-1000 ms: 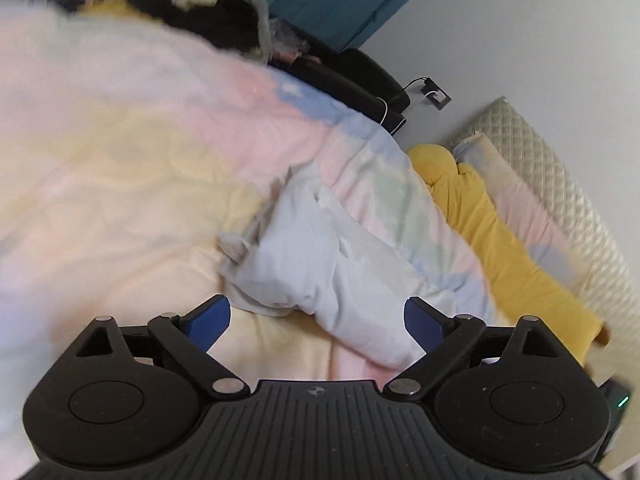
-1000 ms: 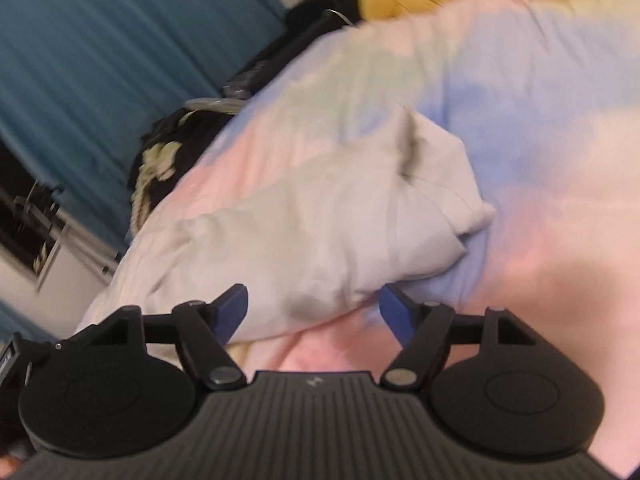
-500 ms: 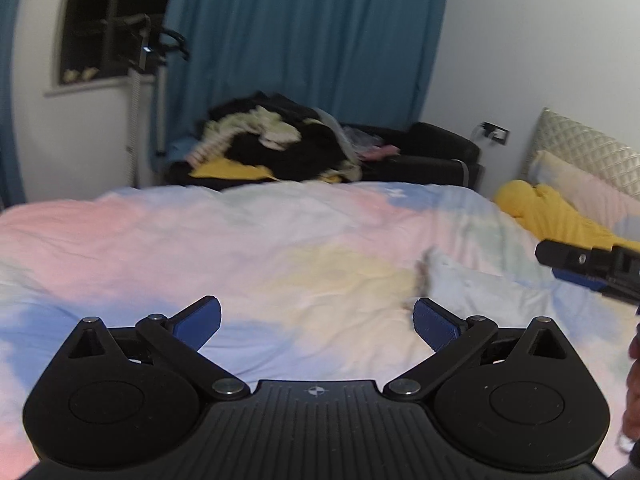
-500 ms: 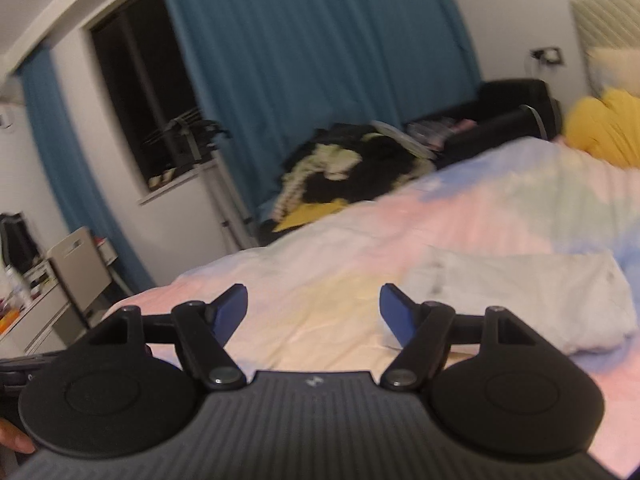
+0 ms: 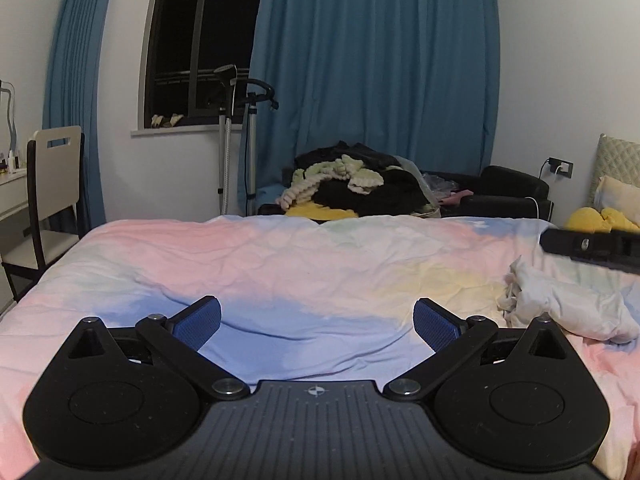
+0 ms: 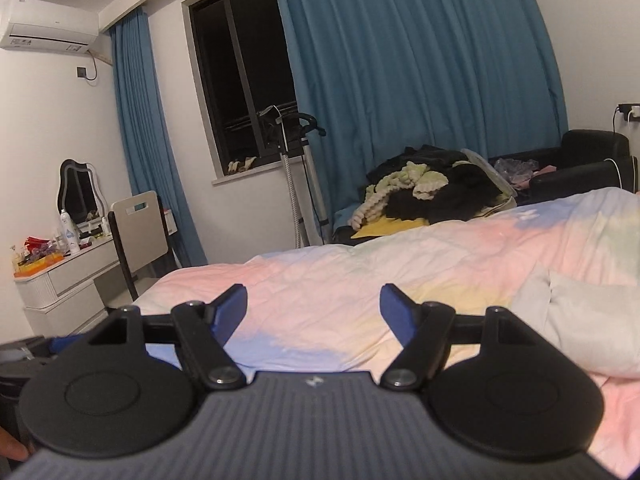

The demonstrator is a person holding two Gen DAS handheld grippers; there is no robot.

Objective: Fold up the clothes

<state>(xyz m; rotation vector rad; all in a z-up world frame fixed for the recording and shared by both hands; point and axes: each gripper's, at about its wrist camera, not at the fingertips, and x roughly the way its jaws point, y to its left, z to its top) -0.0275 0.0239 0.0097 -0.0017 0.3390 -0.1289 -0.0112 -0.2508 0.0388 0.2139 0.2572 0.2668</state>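
Having lifted off the white garment (image 5: 568, 304), both tools, left tool (image 5: 316, 324) and right tool (image 6: 313, 312), hang released above the quilt (image 5: 304, 264).

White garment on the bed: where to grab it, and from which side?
Probably by the bunched, frilly end of the white garment, which points toward mid-bed, coming from that bare side of the duvet. That end stands up in loose folds, so open jaws could close over it; the rest lies flatter. Both grippers, left and right, are open and empty.
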